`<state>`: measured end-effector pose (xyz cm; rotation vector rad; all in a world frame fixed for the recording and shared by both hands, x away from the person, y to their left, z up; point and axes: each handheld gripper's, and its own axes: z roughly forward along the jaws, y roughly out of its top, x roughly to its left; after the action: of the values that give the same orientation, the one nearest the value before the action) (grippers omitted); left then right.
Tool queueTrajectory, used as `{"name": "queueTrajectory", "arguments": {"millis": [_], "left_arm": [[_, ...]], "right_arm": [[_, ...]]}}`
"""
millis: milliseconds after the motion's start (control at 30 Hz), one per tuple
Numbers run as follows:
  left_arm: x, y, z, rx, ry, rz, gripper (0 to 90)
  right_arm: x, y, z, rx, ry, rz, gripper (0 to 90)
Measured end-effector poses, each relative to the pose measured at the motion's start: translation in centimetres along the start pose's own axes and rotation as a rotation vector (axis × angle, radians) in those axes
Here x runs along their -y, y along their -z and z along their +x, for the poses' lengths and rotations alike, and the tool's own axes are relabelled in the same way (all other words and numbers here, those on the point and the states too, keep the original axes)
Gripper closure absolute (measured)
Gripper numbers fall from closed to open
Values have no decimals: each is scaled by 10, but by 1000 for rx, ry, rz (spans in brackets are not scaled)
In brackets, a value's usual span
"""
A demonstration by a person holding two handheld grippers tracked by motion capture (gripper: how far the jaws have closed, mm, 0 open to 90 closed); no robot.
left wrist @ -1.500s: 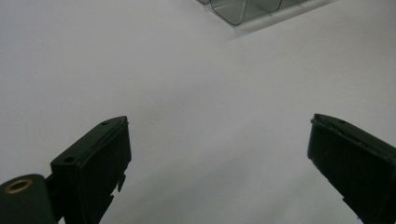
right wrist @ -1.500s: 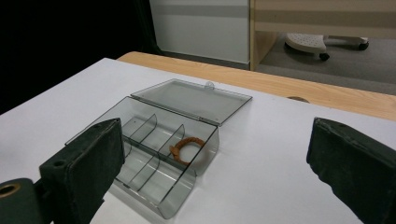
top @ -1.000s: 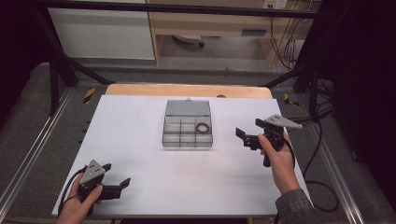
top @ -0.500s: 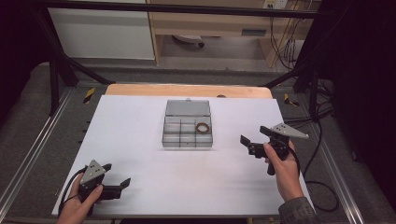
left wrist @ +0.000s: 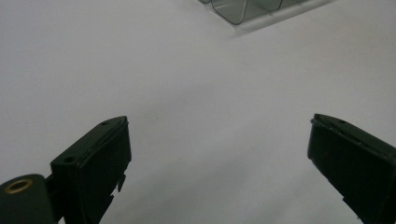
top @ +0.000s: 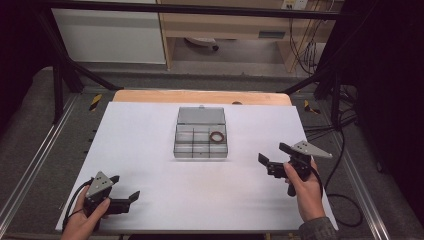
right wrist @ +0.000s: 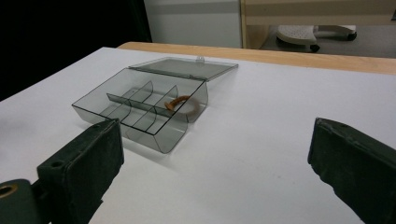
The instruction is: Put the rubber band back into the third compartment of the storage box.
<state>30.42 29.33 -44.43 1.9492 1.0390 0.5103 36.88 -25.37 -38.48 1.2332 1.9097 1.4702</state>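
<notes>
Black gripper (top: 125,192) jaws, grey triangular plates, trailing black cables, olive sleeve (top: 316,230).

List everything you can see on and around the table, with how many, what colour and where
box: one, clear grey plastic, divided into compartments, middle of the table, lid open and lying flat behind it
ring: one, brown, in the box's far right compartment
table: one, white top with a wooden strip along the far edge
cabinet: one, white, on the floor beyond the table at the left
cables: several, black, hanging at the far right
left gripper: one, black with a grey plate, near left corner, jaws open, holding nothing
right gripper: one, black with a grey plate, right side of the table, jaws open, holding nothing
hands: two, one on each gripper
</notes>
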Motion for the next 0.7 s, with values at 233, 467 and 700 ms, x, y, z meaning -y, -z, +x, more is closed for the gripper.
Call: {"name": "queueTrajectory", "arguments": {"millis": [233,467,700], "left_arm": [[0,0,0,0,-1,1,57],[0,0,0,0,0,1,57],[0,0,0,0,-1,1,57]], "right_arm": [[11,4,1,-1,-20,4,37],[26,4,3,-4,-40,18,37],[36,5,5,-4,-44,32,36]]}}
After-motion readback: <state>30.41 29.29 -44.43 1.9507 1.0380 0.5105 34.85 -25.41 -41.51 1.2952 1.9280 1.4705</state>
